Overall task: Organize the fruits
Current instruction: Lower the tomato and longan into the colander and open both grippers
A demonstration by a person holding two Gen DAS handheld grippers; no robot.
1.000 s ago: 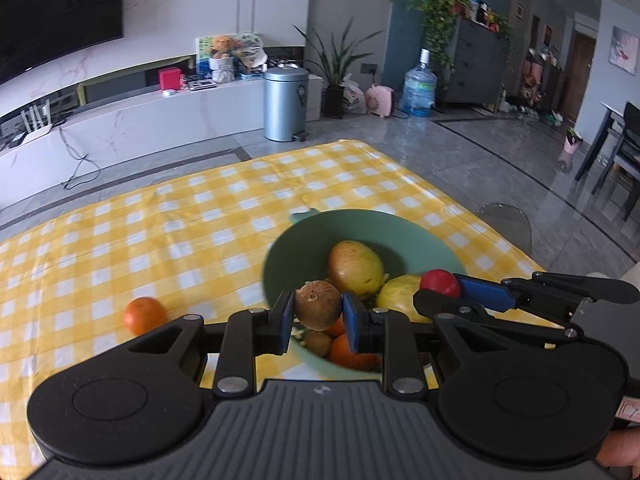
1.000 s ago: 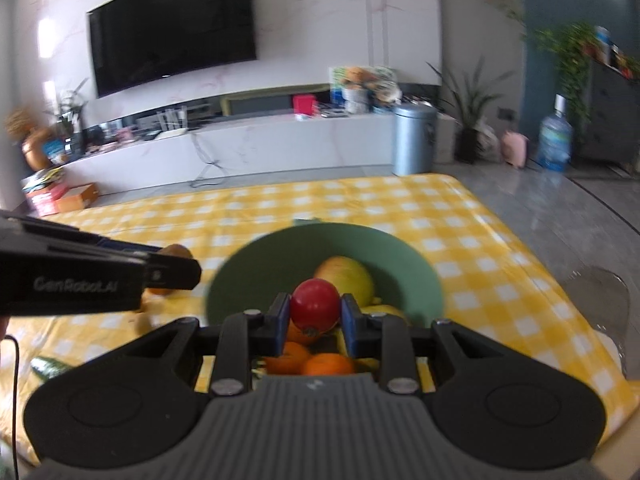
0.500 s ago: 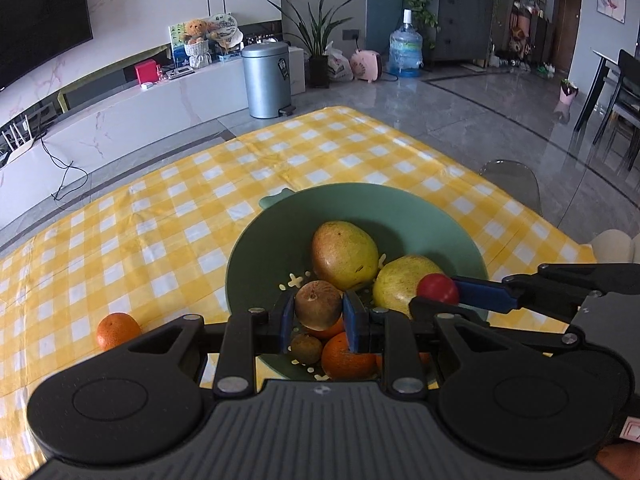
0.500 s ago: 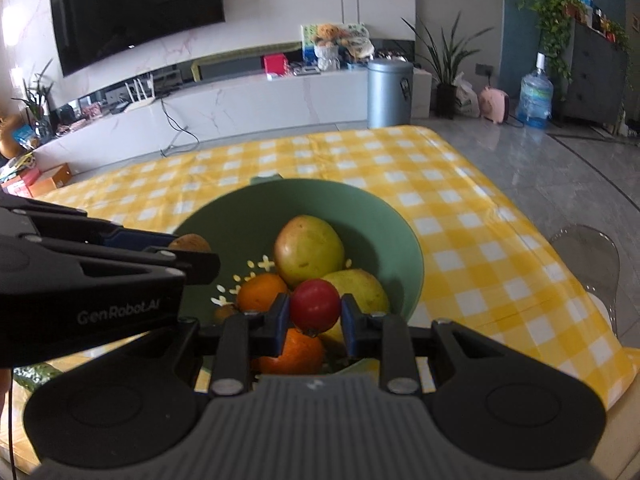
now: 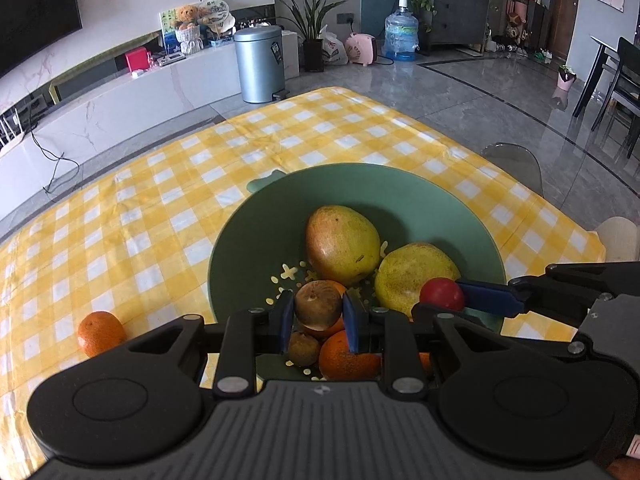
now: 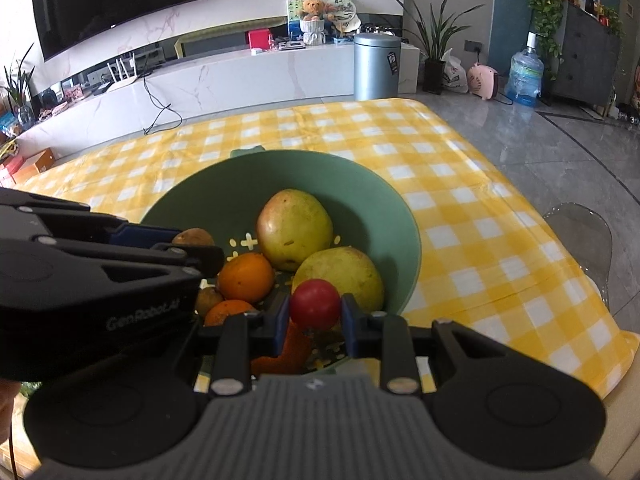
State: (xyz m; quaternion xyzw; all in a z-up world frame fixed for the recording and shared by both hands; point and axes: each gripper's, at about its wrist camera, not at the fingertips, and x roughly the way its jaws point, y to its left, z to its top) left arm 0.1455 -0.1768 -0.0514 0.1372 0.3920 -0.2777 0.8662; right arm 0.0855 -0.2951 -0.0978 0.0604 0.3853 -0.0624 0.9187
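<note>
A green bowl (image 5: 400, 192) (image 6: 192, 200) on the yellow checked tablecloth holds two mangoes (image 5: 342, 240) (image 6: 294, 230), oranges (image 6: 246, 276) and a small brown fruit (image 5: 303, 347). My left gripper (image 5: 318, 312) is shut on a brown round fruit (image 5: 318, 304) just above the bowl's near side. My right gripper (image 6: 315, 312) is shut on a red round fruit (image 6: 315, 304), also over the bowl's near edge; it shows in the left wrist view (image 5: 442, 294). A loose orange (image 5: 100, 332) lies on the cloth left of the bowl.
The table (image 5: 160, 208) edge falls off to the right onto a grey tiled floor. A clear chair (image 6: 580, 232) stands by the right edge. A metal bin (image 5: 260, 64) and white TV bench stand beyond the far edge.
Both grippers have moved forward and down over the bowl, each still holding its fruit. The bowl now looks larger and closer in both views.
</note>
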